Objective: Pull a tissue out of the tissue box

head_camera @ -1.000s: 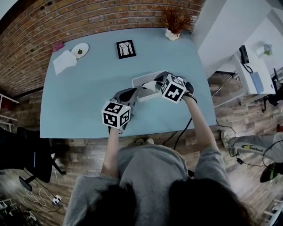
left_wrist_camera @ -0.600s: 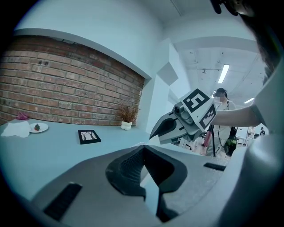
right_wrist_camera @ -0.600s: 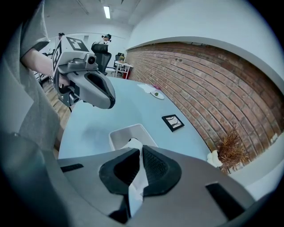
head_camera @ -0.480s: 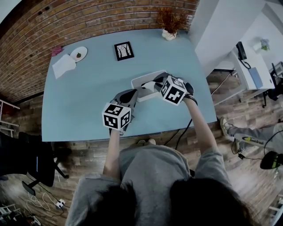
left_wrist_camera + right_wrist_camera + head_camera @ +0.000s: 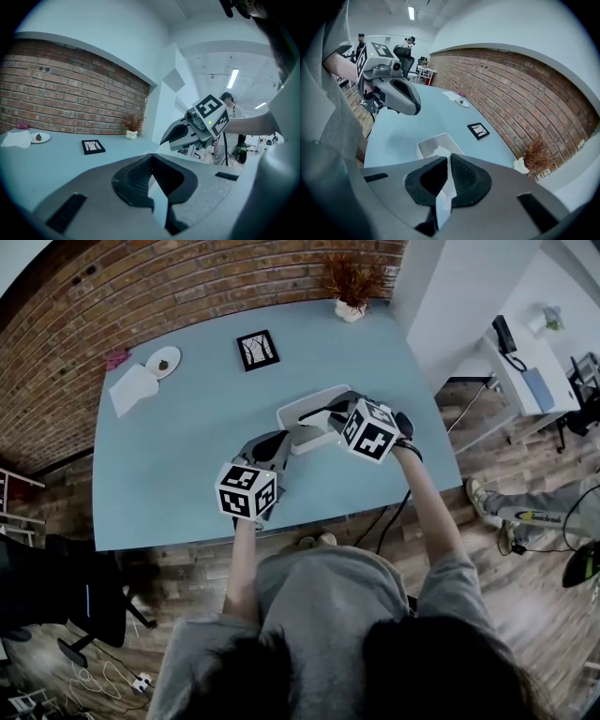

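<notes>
A blue table (image 5: 178, 456) holds a white tissue box (image 5: 432, 142) near its front right edge. The right gripper (image 5: 447, 159), over the box, is clamped on a tissue (image 5: 443, 194). The left gripper (image 5: 151, 158), just beside the box, has its jaws together with nothing between them.

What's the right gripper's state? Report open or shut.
Shut on the tissue: the right gripper pinches it above the tissue box.

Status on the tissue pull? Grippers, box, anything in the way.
Right gripper shut on tissue, sheet still trailing from tissue box. Left gripper beside the box, grip unclear. Nothing in the way.
</notes>
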The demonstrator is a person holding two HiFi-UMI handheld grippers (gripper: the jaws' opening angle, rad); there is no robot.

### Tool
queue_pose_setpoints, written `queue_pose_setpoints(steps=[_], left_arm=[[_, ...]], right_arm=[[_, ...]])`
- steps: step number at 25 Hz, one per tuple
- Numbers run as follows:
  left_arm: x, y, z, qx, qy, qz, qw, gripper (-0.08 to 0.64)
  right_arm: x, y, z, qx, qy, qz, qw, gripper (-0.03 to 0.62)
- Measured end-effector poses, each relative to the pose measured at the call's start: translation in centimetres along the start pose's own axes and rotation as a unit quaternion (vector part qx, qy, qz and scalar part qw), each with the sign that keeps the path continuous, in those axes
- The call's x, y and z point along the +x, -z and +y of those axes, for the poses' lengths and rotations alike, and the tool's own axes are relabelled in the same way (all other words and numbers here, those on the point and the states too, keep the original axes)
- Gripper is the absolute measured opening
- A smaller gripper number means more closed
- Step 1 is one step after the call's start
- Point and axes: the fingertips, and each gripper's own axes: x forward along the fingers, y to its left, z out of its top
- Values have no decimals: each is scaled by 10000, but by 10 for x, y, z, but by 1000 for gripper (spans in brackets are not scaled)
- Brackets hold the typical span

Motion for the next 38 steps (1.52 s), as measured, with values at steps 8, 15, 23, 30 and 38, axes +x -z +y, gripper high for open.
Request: queue_pose_setpoints(steps=[8, 15, 23, 30, 38], left_arm=[[-7, 0, -6, 55, 97, -35, 9999, 3], [-11, -1, -11, 105, 230, -46, 9997, 3], [-13, -1, -16, 134, 387, -59, 9991, 3], [-16, -4, -19, 189, 510, -116, 9985, 3], [-18, -9, -24, 298, 662, -206, 9971, 3]], right_arm=[[-11, 4, 2, 158, 232, -22, 9996, 2], [-21, 4, 1, 286, 476, -29, 9985, 2], [-28, 2, 0, 468, 791, -78, 9957, 2], [-37, 3, -2, 679, 1082, -144, 9917, 2], [-48, 4, -3, 846, 1388, -218, 9865, 2]])
